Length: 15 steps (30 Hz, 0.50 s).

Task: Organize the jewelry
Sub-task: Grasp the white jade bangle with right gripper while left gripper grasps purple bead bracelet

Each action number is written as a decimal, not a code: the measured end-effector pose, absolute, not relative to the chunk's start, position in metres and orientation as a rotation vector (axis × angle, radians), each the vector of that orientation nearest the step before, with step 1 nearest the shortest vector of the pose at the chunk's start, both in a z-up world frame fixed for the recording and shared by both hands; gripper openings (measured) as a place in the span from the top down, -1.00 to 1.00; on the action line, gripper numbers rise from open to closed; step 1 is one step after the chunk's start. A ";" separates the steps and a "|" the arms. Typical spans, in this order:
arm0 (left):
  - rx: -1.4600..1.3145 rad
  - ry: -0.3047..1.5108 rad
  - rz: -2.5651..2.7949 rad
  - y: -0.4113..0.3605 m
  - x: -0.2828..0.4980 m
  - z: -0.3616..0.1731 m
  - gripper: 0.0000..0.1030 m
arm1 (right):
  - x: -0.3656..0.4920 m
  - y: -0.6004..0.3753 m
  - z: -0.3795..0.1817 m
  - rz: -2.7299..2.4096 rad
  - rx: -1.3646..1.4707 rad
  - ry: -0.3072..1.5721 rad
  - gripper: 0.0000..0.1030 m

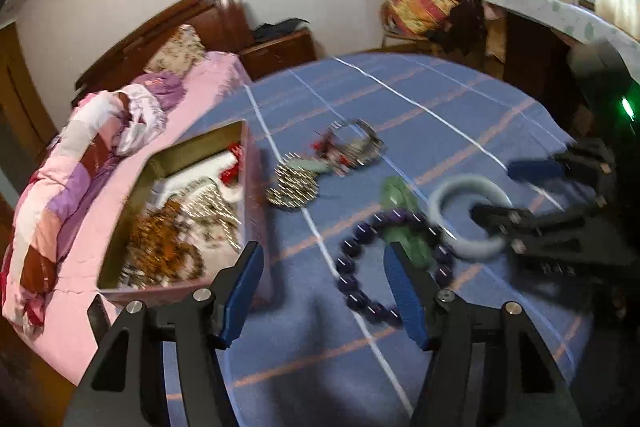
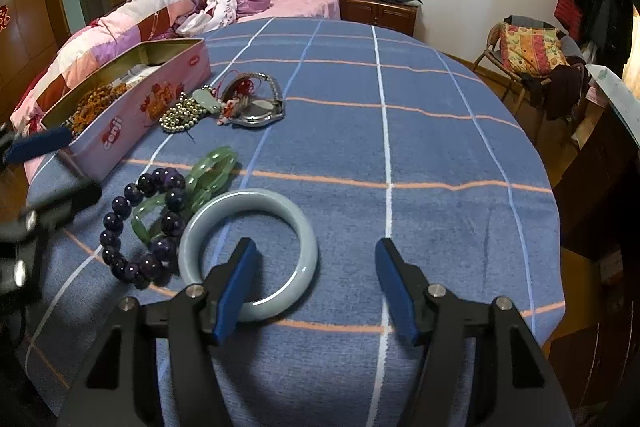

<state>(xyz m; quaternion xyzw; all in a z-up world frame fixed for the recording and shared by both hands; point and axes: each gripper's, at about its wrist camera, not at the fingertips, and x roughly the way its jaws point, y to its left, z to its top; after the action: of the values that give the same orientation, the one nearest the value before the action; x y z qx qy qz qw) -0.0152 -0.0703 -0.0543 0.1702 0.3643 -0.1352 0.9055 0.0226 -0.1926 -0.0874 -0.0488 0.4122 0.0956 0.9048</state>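
A pale jade bangle [image 2: 294,223] lies on the blue checked tablecloth [image 2: 420,155]. My right gripper [image 2: 316,281] is open, its left finger inside the bangle's ring, its right finger outside. It also shows in the left wrist view [image 1: 504,193] over the bangle [image 1: 452,187]. Left of the bangle lie a purple bead bracelet [image 2: 140,227] and a green jade bracelet [image 2: 208,175]. My left gripper [image 1: 324,287] is open and empty between the pink tin box [image 1: 172,211] and the purple beads [image 1: 360,267]. Farther back lie a gold bead bracelet [image 2: 180,115] and a watch [image 2: 256,107].
The pink tin [image 2: 132,99] holds orange beads and other jewelry at the table's left edge. A bed with a pink quilt [image 2: 160,7] stands behind the table. A chair with clothes [image 2: 532,55] stands at the right.
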 end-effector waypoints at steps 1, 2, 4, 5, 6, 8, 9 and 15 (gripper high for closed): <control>0.348 0.779 -0.294 -0.072 -0.015 -0.059 -0.16 | 0.023 -0.193 -0.087 0.198 -0.100 0.850 -0.26; 0.351 0.811 -0.303 -0.074 -0.014 -0.066 -0.05 | 0.022 -0.192 -0.087 0.199 -0.101 0.849 -0.26; 0.345 0.852 -0.303 -0.075 -0.009 -0.072 0.02 | 0.022 -0.192 -0.086 0.203 -0.101 0.847 -0.26; 0.330 0.870 -0.301 -0.074 -0.004 -0.075 0.02 | 0.022 -0.191 -0.086 0.204 -0.101 0.847 -0.26; 0.319 0.880 -0.298 -0.074 -0.001 -0.077 0.02 | 0.021 -0.191 -0.085 0.205 -0.102 0.847 -0.26; 0.287 0.907 -0.299 -0.072 0.007 -0.081 0.02 | 0.021 -0.191 -0.085 0.207 -0.102 0.847 -0.26; 0.267 0.921 -0.300 -0.072 0.012 -0.083 0.02 | 0.021 -0.191 -0.085 0.206 -0.103 0.848 -0.26; 0.188 0.930 -0.314 -0.071 0.027 -0.085 0.03 | 0.021 -0.190 -0.086 0.198 -0.111 0.844 -0.24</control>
<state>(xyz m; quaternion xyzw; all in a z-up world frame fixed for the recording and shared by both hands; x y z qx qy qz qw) 0.0270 -0.0708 -0.0850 0.0899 0.4457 -0.1504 0.8779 0.0214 -0.1899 -0.0857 -0.0536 0.4088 0.0959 0.9060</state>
